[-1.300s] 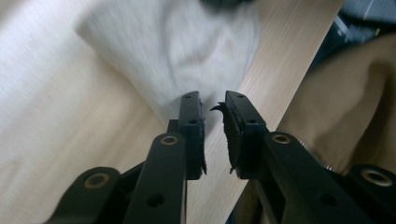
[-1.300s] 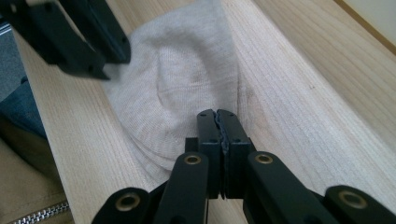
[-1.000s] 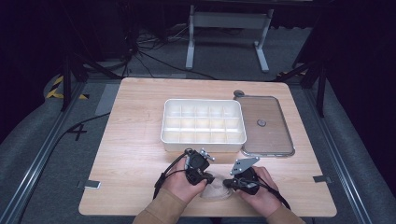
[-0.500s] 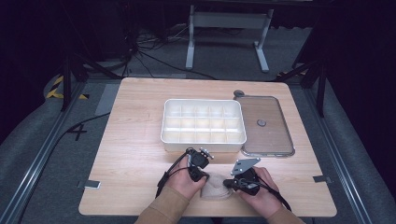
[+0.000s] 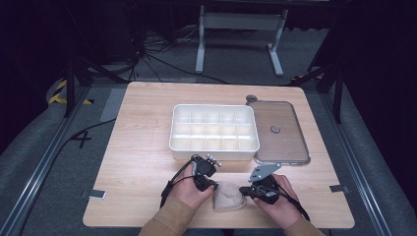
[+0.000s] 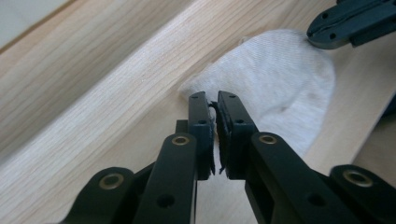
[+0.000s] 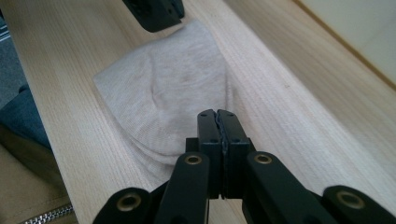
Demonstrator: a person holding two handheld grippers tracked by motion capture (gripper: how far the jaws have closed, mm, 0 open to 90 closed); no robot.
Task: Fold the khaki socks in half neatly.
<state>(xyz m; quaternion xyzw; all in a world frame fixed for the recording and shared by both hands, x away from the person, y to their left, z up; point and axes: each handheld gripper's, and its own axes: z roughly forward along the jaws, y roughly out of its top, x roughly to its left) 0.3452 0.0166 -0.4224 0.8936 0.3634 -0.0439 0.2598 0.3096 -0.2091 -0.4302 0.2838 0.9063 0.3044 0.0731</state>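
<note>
The left gripper point(image 6: 214, 105) stands narrowly apart, its jaws having just been opening, at the beige cloth point(image 5: 228, 198); the right gripper point(image 7: 218, 116) pinches its edge on the counter point(image 5: 142, 147)

Not much has changed near the bottom middle of the high view. The left gripper point(image 5: 214, 186) squeezed its jaws all the way together half a second ago, and since then they have come a little way apart again. In the left gripper view there is now a thin gap between the two black jaws, right at the edge of the small cloth point(image 6: 275, 84). Whether they pinch its edge is hard to tell.
</note>
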